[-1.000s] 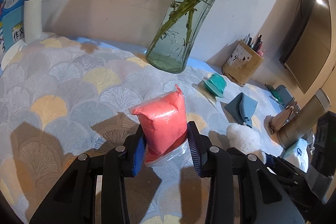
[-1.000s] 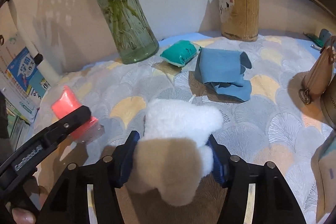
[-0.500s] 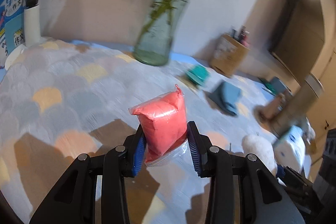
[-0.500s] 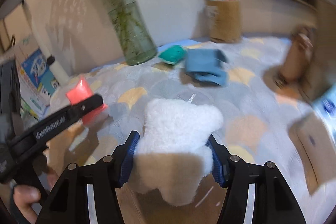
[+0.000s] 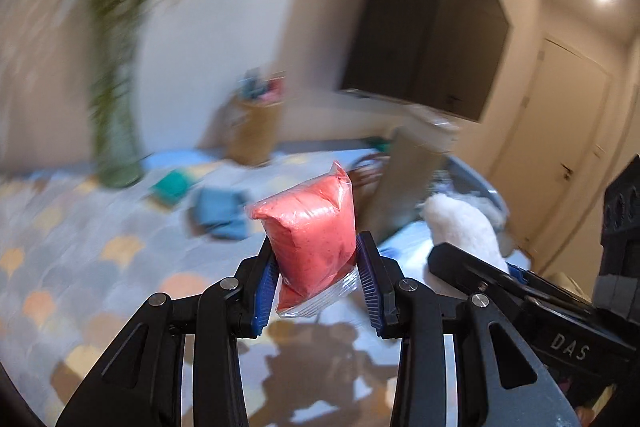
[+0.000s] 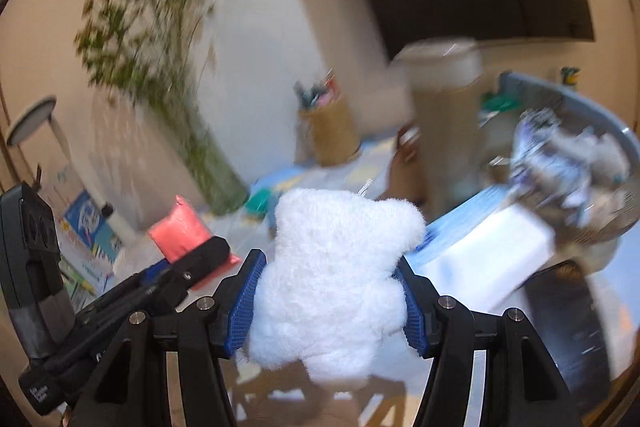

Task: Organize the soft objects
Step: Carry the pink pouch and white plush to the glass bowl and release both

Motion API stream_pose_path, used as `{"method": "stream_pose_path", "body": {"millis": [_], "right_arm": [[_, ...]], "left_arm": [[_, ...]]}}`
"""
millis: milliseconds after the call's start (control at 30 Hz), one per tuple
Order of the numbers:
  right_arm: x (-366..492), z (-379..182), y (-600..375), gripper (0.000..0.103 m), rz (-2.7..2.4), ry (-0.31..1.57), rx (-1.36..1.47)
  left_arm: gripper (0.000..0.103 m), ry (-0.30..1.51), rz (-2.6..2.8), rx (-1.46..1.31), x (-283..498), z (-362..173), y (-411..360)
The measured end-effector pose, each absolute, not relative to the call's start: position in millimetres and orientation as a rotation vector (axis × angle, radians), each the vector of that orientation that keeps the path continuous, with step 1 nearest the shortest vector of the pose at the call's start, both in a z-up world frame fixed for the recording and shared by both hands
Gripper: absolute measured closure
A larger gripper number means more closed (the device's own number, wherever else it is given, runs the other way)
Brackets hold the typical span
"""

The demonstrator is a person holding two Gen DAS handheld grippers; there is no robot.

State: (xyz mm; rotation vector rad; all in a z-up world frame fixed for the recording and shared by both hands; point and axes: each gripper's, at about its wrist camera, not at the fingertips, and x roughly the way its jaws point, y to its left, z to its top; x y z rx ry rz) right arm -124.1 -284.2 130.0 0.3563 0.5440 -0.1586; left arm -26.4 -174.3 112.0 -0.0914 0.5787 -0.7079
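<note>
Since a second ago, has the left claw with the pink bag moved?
Yes. The left claw, shut on the pink bag, has lifted and swung right: the glass vase slid from upper centre to the far left of its view.

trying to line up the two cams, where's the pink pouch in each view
Left wrist: the pink pouch sits at centre, clamped between the left tool fingers, lifted off the table.
Right wrist: the same pouch shows at left of centre, beside the white plush held in the right tool.
Shared landmark: the tan pen holder against the wall, blurred in both.
</note>
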Motion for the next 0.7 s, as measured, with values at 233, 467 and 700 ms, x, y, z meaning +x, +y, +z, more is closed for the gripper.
{"method": "stream_pose_path", "body": {"millis": [233,467,700], "right_arm": [[-160,153,-380,0.043,-0.257,0.513,0.533],[-162,174,-505,0.043,-0.397,0.548,0.639],[-117,156,-584,0.042,-0.466,0.67,0.673]], "left_arm": [[0.068,0.559,-0.906,0.015,-45,143,-279],[0.068,0.613,-1.019,0.092,-38,146,-385],[0.068,0.613,-1.025,0.135,-19,130,-446]]}}
